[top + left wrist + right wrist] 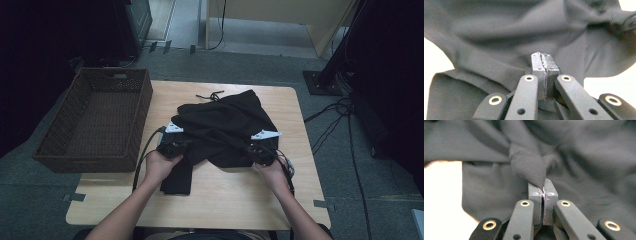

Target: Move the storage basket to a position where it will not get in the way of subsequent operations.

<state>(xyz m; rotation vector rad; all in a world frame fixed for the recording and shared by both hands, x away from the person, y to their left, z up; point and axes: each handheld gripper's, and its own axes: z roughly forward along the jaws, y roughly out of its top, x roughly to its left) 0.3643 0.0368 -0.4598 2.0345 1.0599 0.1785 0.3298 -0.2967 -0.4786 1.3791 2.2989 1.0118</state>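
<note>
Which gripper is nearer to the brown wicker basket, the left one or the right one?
Left. The left gripper holds the black garment at its near left edge, close beside the wicker basket; the right gripper grips the garment's right side, farther away.

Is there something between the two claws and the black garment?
Nothing visible. The right claw is shut on a pinched fold of the garment. The left claw is shut too, right against the cloth, but I cannot tell if cloth is caught between its jaws.
</note>
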